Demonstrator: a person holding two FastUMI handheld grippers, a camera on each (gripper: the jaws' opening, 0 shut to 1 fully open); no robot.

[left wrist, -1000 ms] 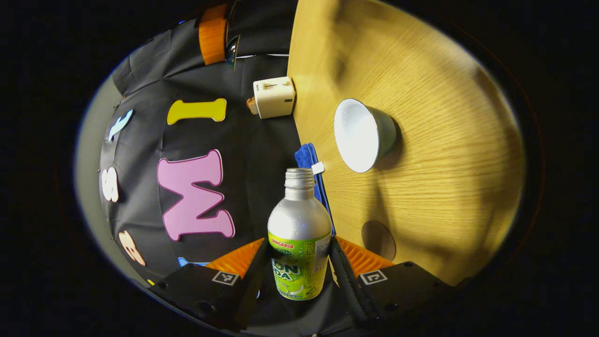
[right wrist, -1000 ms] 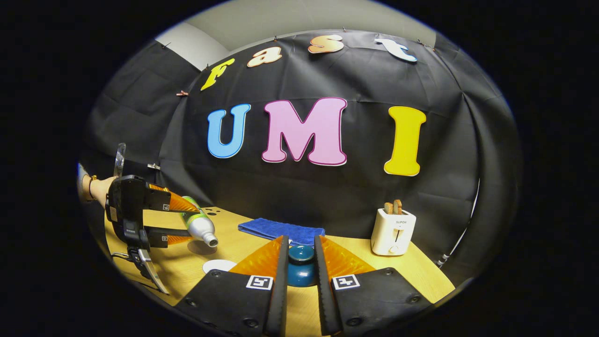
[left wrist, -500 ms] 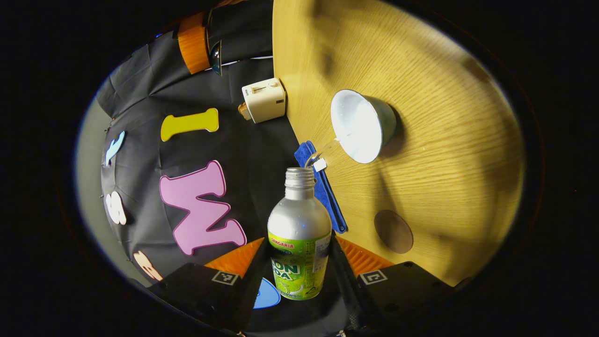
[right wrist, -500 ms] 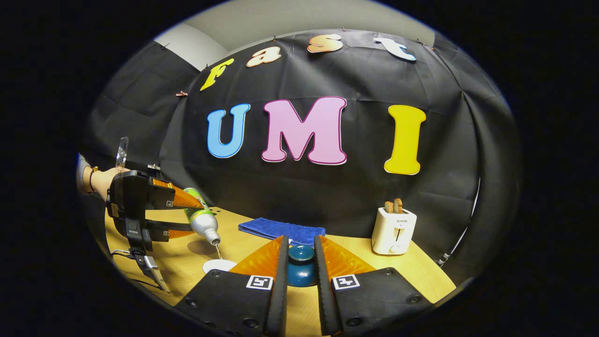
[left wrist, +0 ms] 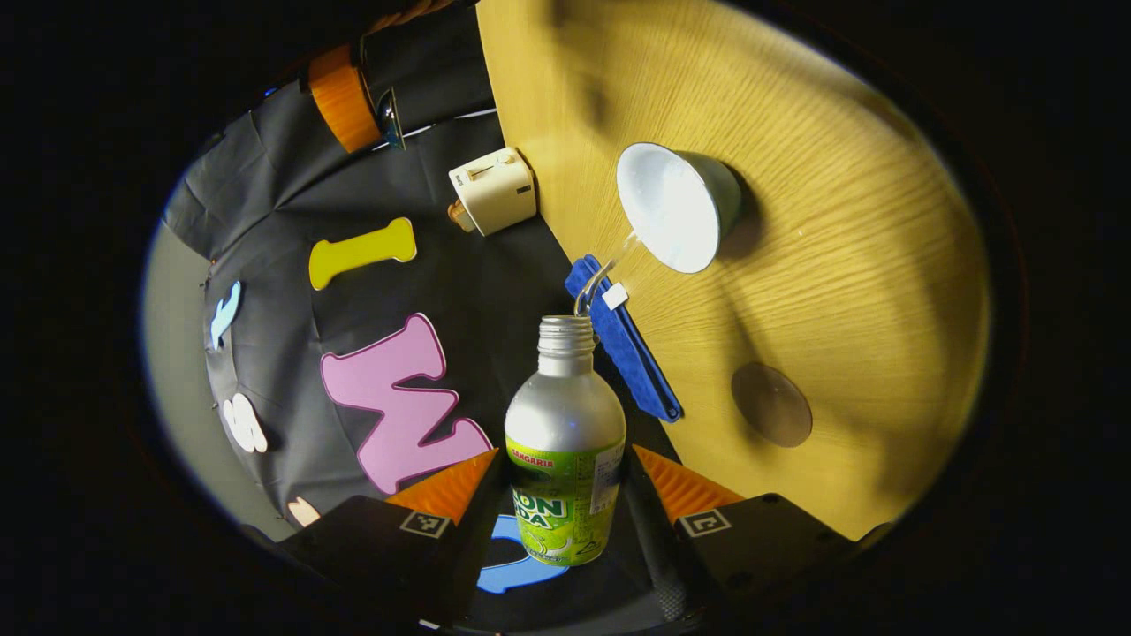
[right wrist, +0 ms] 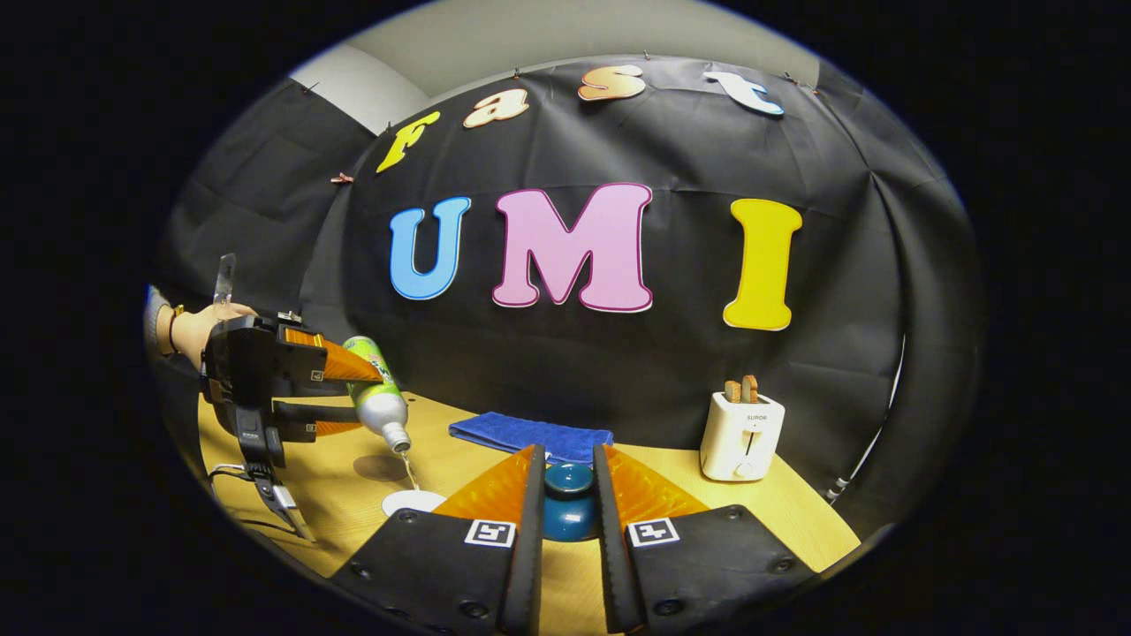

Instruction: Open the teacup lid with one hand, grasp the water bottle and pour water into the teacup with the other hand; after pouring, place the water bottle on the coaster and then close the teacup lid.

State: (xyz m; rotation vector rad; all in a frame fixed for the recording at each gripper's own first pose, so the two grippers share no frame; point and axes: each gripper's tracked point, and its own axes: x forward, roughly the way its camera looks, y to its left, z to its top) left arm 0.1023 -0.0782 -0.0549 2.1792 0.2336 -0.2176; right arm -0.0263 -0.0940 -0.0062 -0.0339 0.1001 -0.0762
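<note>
left gripper [left wrist: 565, 495] clamped on the silver bottle with green label [left wrist: 565, 442], tipped steeper than a second ago; thin stream [left wrist: 605, 269] now running into the white-lined teacup [left wrist: 676, 203] on the wooden table [left wrist: 839, 265]. right gripper [right wrist: 565, 503] pinches the dark blue lid [right wrist: 568, 508], seemingly lifted clear. round coaster [left wrist: 771, 404] free. pour underway; fill level unreadable.

tilt: my left gripper [right wrist: 340, 402] now tips the water bottle [left wrist: 565, 442] steeper than a second ago | flow: water stream [left wrist: 603, 276], absent before, now runs into the teacup [left wrist: 676, 208]
</note>
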